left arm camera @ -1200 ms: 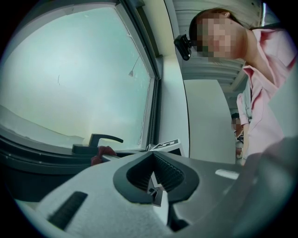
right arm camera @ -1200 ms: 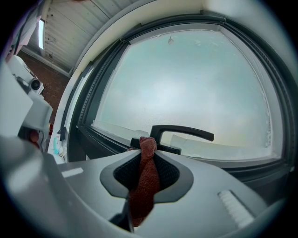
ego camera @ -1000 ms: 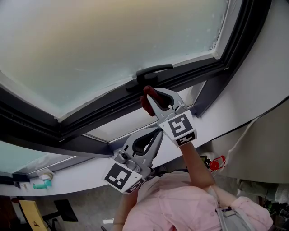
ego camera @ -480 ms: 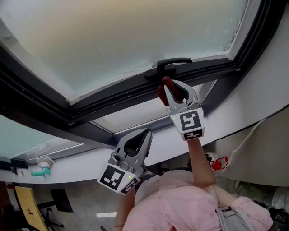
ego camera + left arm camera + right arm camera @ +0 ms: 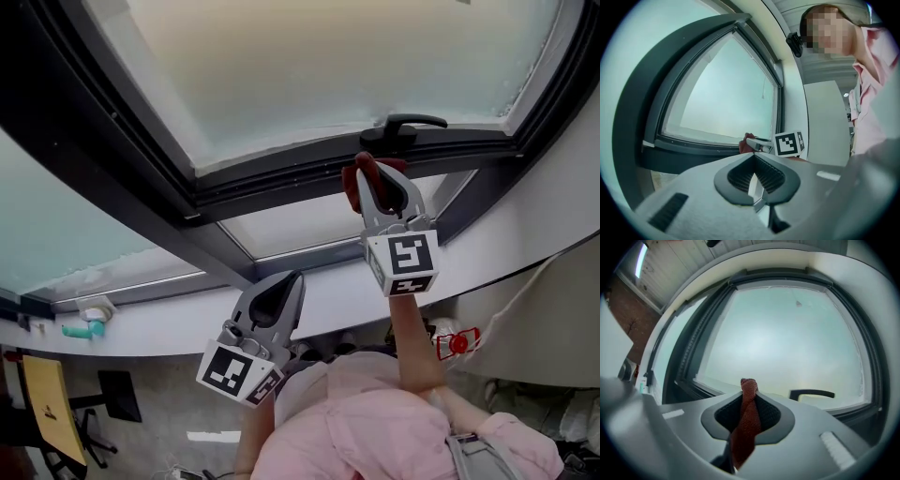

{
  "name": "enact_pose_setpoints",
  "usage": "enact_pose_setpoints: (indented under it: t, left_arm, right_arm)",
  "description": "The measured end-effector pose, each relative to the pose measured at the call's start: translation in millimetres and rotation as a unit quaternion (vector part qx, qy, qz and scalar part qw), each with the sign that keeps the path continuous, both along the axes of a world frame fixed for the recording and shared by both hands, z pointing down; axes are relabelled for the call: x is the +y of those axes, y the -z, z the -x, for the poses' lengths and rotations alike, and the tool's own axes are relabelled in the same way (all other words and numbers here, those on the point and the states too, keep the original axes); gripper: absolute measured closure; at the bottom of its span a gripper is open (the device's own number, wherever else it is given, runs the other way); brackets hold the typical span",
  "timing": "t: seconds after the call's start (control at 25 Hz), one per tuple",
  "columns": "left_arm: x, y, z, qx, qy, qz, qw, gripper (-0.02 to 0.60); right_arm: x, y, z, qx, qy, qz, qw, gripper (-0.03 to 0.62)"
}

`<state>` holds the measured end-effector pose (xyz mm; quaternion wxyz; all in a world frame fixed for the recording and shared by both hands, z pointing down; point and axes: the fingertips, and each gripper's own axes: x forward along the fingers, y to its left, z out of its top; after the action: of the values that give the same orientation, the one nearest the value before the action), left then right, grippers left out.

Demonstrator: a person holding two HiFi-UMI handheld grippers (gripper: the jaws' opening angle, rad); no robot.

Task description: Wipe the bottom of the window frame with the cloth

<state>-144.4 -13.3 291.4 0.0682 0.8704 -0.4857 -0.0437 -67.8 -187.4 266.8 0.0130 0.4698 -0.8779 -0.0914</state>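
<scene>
The dark window frame's bottom rail (image 5: pixel 281 183) runs under frosted glass, with a black handle (image 5: pixel 412 123) on it. My right gripper (image 5: pixel 367 173) is shut on a red cloth (image 5: pixel 356 181) and holds it up against the rail, just left of and below the handle. In the right gripper view the cloth (image 5: pixel 748 416) sticks up between the jaws, with the handle (image 5: pixel 812 393) beyond. My left gripper (image 5: pixel 287 281) hangs lower, over the white sill, shut on nothing. The left gripper view looks past my left gripper (image 5: pixel 753 158) at the cloth (image 5: pixel 743 148) on the rail.
A white sill (image 5: pixel 328 291) runs below the frame. A teal object (image 5: pixel 82 329) lies at its left end. A red item (image 5: pixel 457 343) hangs under the sill at the right. A yellow chair (image 5: pixel 42 405) stands on the floor at lower left.
The head view has swung, so the window sits further right. My right gripper still holds the cloth at the rail below the handle. My left gripper has drawn down and away from the right one.
</scene>
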Motion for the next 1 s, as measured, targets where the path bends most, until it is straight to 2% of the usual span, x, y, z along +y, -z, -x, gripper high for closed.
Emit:
enact_pose_setpoints:
  t: [0.12,0.24,0.44,0.68,0.84,1.0]
  left_arm:
    - [14.2,4.4,24.7,-0.001,0.019,-0.007,0.9998,0.581]
    - [30.3,7.6,51.2,-0.001,0.041,-0.014,0.9990,0.581]
    - [56.8,6.8,104.2,-0.002,0.096,-0.013,0.9953,0.581]
    - [80.7,3.4,157.5,-0.004,0.147,-0.009,0.9891,0.581]
    - [86.1,0.5,174.4,-0.004,0.151,-0.004,0.9885,0.581]
    - [83.7,-0.4,183.2,-0.002,0.147,-0.003,0.9892,0.581]
  right_arm:
    - [35.5,1.4,80.4,0.034,0.078,-0.020,0.996,0.528]
    - [74.2,-5.6,151.6,0.061,0.156,-0.032,0.985,0.528]
    - [111.7,-24.2,233.5,0.107,0.226,-0.041,0.967,0.528]
    - [121.8,-56.7,287.1,0.149,0.244,-0.024,0.958,0.528]
    - [111.5,-80.6,302.7,0.156,0.231,0.019,0.960,0.528]
    - [98.2,-88.8,308.4,0.159,0.211,0.038,0.964,0.529]
